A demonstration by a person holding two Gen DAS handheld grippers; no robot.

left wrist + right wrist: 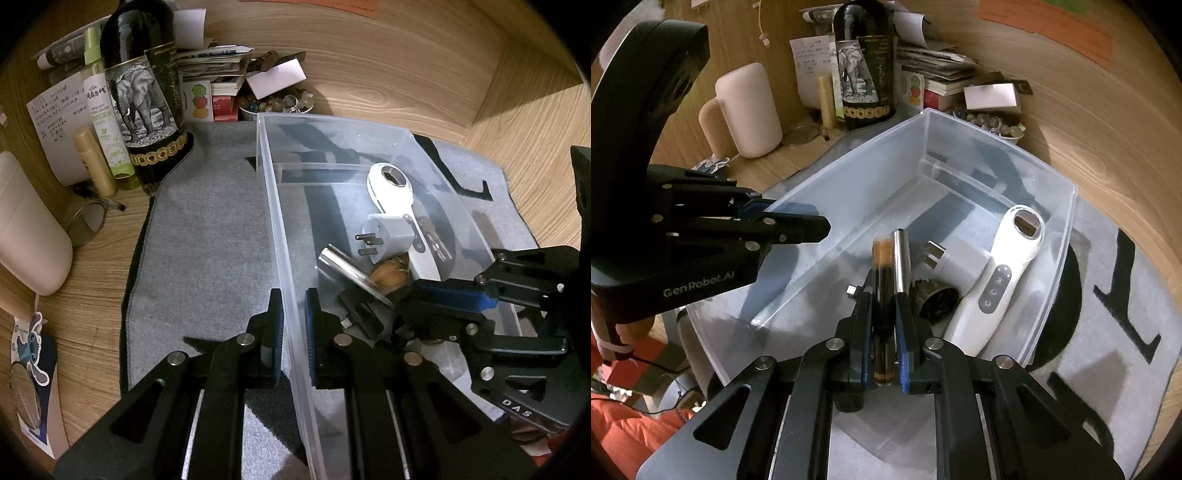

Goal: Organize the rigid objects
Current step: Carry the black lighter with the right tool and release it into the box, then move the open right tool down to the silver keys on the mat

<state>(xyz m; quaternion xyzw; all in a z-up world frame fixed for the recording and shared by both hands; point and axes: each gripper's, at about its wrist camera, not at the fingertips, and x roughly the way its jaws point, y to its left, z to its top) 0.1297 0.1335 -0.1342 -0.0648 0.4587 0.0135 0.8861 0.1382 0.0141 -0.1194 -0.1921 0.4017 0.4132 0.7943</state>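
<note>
Gripping: right gripper is clenching amber tube, tube pointing to 12 o'clock.
Hidden: tube's lower end is sitting behind pads.
Left gripper: pinching bin wall.

Home desk, wine bottle, paper stacks, bead bowl

- Small black connector in clear bin: mostly hidden behind right gripper.
- Dark round item: partly behind white adapter; identity unclear.
- Note sheet: handwriting too small to read.
- Wine bottle: neck cut off at top edge.
</note>
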